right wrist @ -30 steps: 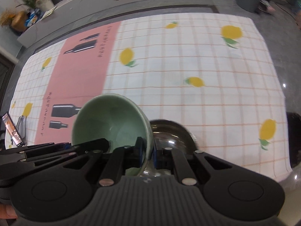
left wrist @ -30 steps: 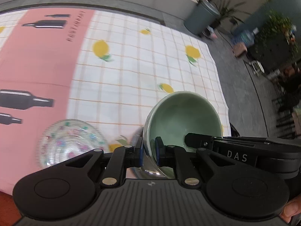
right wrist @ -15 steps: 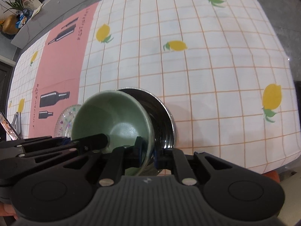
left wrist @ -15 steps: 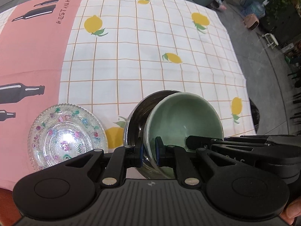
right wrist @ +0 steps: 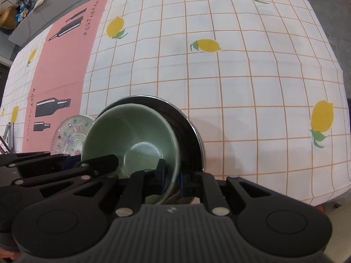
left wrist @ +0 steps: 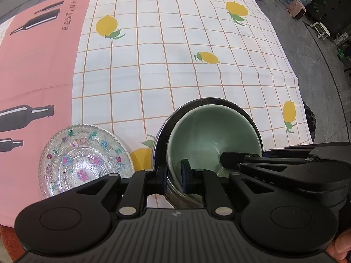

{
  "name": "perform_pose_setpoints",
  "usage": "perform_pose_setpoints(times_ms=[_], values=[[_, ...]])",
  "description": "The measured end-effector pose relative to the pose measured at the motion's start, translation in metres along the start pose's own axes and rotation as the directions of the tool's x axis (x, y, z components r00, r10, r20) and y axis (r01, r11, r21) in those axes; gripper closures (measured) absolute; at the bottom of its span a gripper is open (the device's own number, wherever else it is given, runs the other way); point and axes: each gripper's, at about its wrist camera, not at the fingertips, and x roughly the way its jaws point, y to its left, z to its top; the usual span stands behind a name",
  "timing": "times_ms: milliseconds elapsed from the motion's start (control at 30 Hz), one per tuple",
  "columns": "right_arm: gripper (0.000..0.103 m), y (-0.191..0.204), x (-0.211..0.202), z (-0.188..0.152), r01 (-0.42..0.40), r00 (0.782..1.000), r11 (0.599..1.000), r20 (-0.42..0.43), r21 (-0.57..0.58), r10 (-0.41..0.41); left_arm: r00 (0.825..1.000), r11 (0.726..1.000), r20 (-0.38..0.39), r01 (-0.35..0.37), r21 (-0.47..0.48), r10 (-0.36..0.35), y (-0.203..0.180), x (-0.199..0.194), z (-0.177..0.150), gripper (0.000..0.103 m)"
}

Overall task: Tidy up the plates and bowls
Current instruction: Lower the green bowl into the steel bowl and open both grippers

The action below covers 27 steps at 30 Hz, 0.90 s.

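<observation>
1. At the left of the table, a pink band on the tablecloth point(left wrist: 197, 83) is showing black bottle prints and the word "RESTAURANT" point(left wrist: 71, 11); the rest of the cloth is white with an orange grid and yellow lemons.
2. Just left of the bowls, a clear glass plate point(left wrist: 85, 160) with small painted flowers and a beaded rim is lying flat on the cloth, close to the steel bowl without visibly touching it.
3. Near the table's front edge, the green bowl point(left wrist: 210, 138) is sitting inside the steel bowl point(left wrist: 159, 144), slightly tilted; it is pale celadon, glossy and plain, and the steel one is dark and reflective around it.
4. The left gripper point(left wrist: 174, 178) is pinching the green bowl's left wall with its fingers narrowly set.
5. The right gripper point(right wrist: 172, 180) is clamping the bowl's right wall likewise, one pad inside and one outside.
6. Each gripper is partly blocking the other's view of the bowl.
</observation>
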Motion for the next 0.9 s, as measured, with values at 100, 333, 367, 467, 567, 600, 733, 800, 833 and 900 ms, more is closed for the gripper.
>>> perform_pose_setpoints(times_ms=[100, 333, 367, 467, 567, 600, 733, 800, 833, 900], values=[[0.092, 0.003, 0.001, 0.003, 0.018, 1.000, 1.000, -0.009, -0.011, -0.018, 1.000, 1.000, -0.004, 0.004, -0.001, -0.004, 0.000, 0.001, 0.001, 0.089], [0.090, 0.006, 0.001, 0.006, 0.035, 0.999, 0.999, -0.026, -0.010, -0.035, 1.000, 1.000, -0.005, 0.023, -0.006, -0.023, 0.002, 0.000, 0.002, 0.088], [0.089, 0.006, 0.001, 0.007, 0.036, 0.999, 0.999, -0.027, -0.009, -0.037, 1.000, 1.000, -0.007, 0.024, -0.007, -0.025, 0.002, 0.000, 0.003, 0.088], [0.086, 0.007, 0.000, 0.008, 0.039, 0.999, 0.999, -0.033, -0.009, -0.039, 1.000, 1.000, -0.004, 0.030, -0.001, -0.030, 0.002, -0.002, 0.004, 0.086], [0.075, 0.010, -0.007, 0.009, 0.059, 0.998, 0.998, -0.014, -0.020, -0.060, 1.000, 1.000, 0.016, 0.024, 0.013, -0.024, 0.001, -0.007, 0.005, 0.084], [0.074, 0.011, -0.011, 0.010, 0.066, 0.998, 0.997, 0.002, -0.030, -0.066, 1.000, 1.000, 0.022, 0.021, 0.022, -0.021, 0.001, -0.009, 0.006, 0.084], [0.074, 0.009, -0.025, 0.015, 0.054, 0.998, 0.998, 0.025, -0.025, -0.053, 0.998, 0.999, 0.059, 0.033, 0.026, -0.034, 0.002, -0.020, 0.010, 0.079], [0.072, 0.009, -0.029, 0.015, 0.049, 0.998, 0.999, 0.030, -0.025, -0.048, 0.997, 0.999, 0.073, 0.032, 0.044, -0.035, 0.002, -0.025, 0.012, 0.076], [0.070, 0.008, -0.030, 0.015, 0.047, 0.998, 0.999, 0.031, -0.023, -0.047, 0.996, 0.998, 0.080, 0.029, 0.056, -0.033, 0.002, -0.028, 0.011, 0.073], [0.067, 0.008, -0.032, 0.014, 0.041, 0.999, 0.999, 0.031, -0.020, -0.041, 0.995, 0.996, 0.096, 0.015, 0.093, -0.024, 0.003, -0.034, 0.010, 0.065]])
